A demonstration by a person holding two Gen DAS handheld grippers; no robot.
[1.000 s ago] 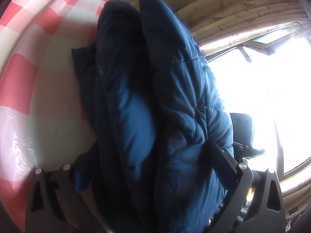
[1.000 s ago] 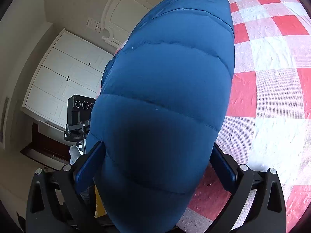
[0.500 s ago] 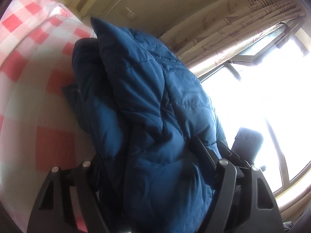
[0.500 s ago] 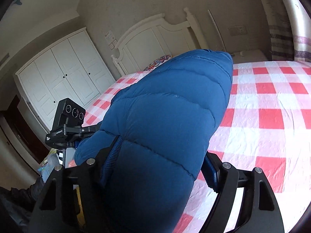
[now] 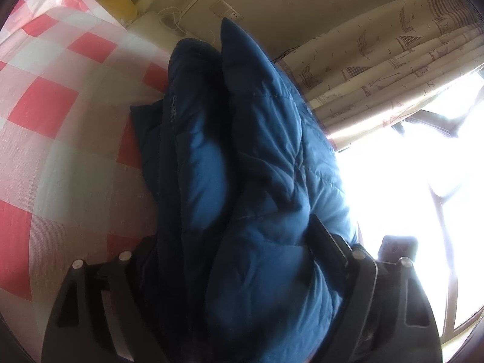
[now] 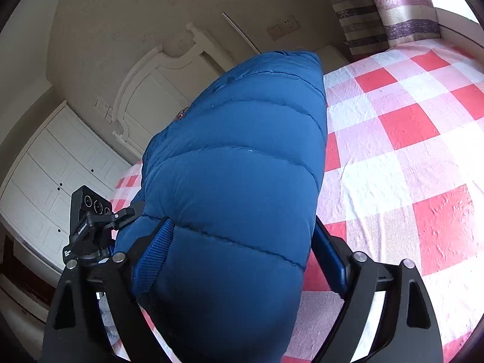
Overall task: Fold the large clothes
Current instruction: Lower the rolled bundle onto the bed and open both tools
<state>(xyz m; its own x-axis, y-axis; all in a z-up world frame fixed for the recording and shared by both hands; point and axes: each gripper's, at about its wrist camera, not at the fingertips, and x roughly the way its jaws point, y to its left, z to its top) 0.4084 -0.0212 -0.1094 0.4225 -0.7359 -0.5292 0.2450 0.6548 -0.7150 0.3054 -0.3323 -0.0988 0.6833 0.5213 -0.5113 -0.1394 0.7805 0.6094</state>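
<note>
Blue jacket: bunched, frame centre in both views, above checked bed. Left gripper: jaws wide, just been opening, pinching jacket. Right gripper: same, pads against jacket.

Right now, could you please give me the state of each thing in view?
Jacket: bunched, held off the bed by both grippers.
Left gripper: shut on jacket.
Right gripper: shut on jacket.
Wardrobe: doors closed.
Curtain: partly drawn.
</note>
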